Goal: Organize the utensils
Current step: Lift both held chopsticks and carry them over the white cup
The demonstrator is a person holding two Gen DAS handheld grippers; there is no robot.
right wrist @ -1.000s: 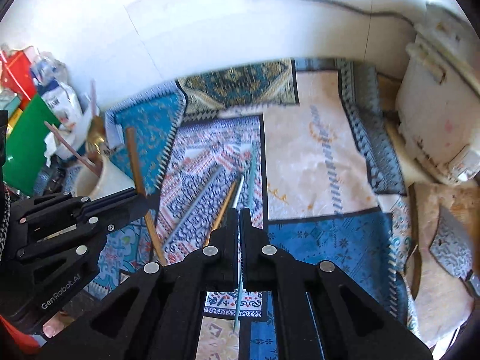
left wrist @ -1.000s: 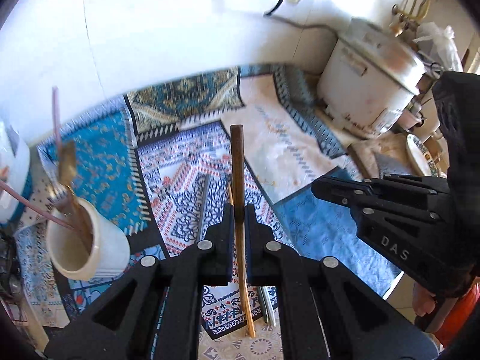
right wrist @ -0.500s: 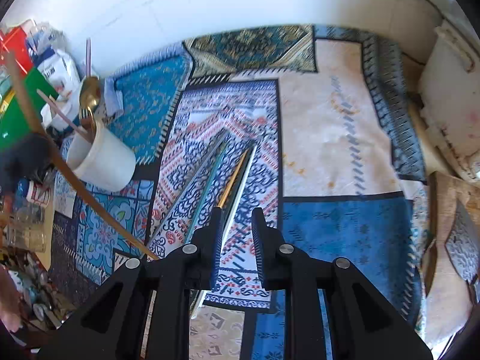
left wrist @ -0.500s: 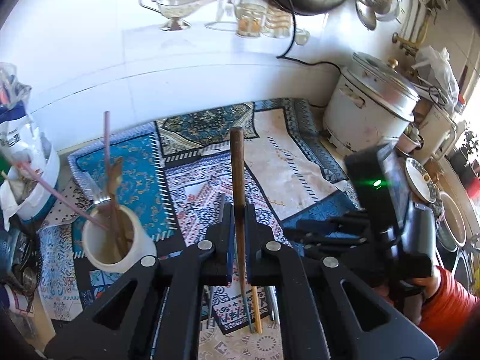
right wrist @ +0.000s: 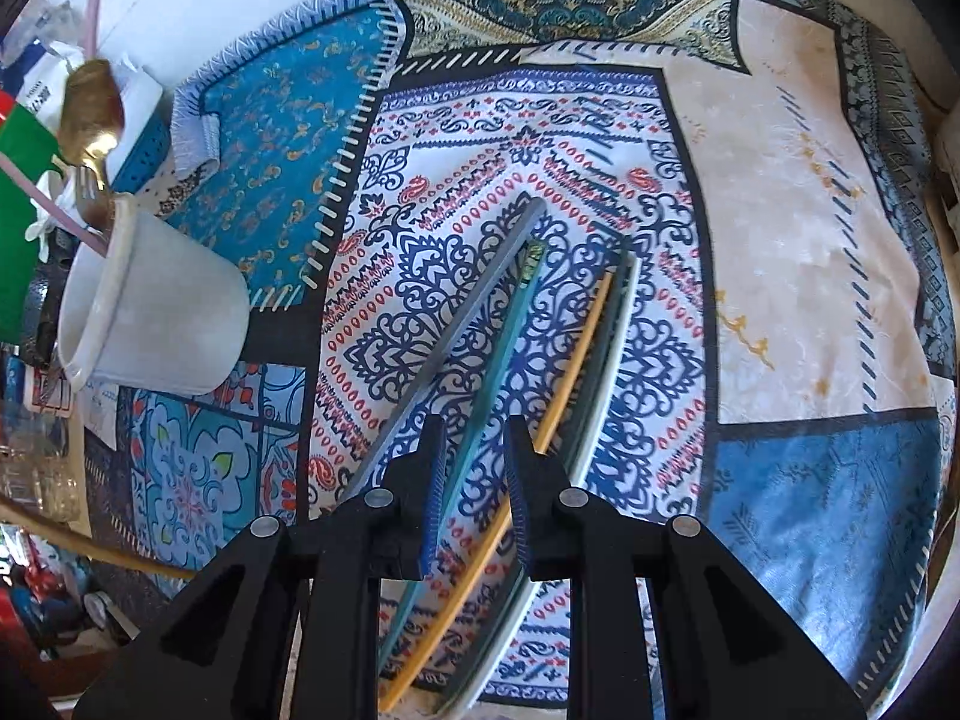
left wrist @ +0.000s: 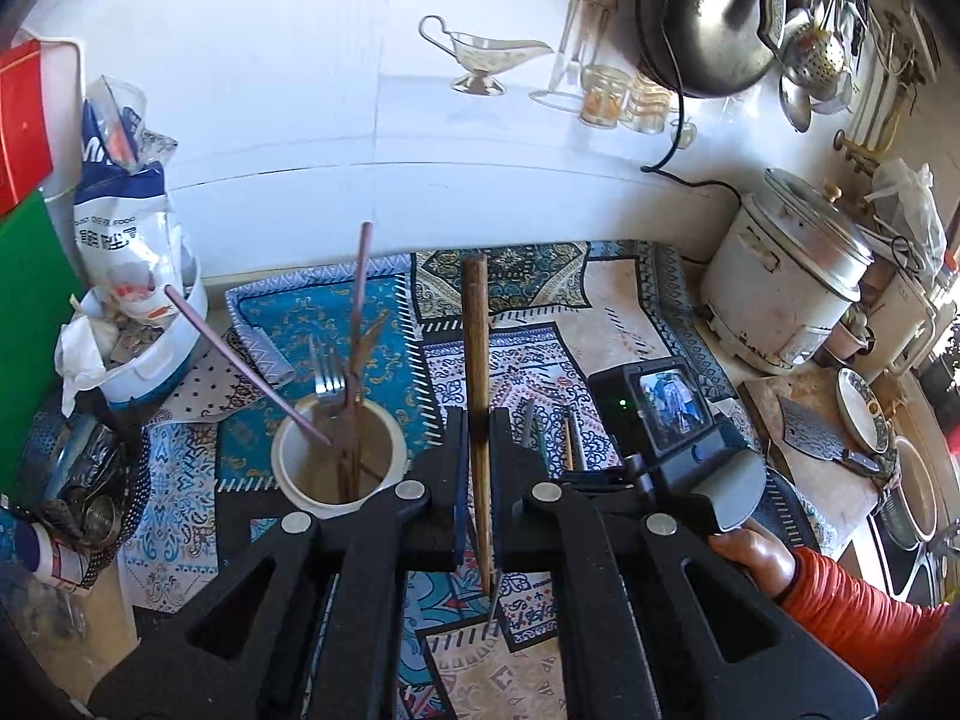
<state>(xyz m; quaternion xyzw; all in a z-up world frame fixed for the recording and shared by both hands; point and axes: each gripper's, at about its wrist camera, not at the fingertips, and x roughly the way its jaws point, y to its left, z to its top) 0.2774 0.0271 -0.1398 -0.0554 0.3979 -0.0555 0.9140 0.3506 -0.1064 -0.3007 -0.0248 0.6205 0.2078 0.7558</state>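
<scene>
My left gripper (left wrist: 477, 474) clamps the wooden chopstick (left wrist: 475, 360) — my right gripper (right wrist: 474, 480) is slightly open, holding nothing, astride the teal chopstick (right wrist: 510, 324).

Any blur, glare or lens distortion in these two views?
Left wrist: sharp, strong fisheye bending the counter edge, white wall nearly blown out. Right wrist: sunlit mat, chopsticks slightly smeared, dark corner vignetting.

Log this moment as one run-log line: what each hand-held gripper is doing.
left hand-held gripper: shut on wooden chopstick | right hand-held gripper: open over teal chopstick | white cup: upright, utensils inside
</scene>
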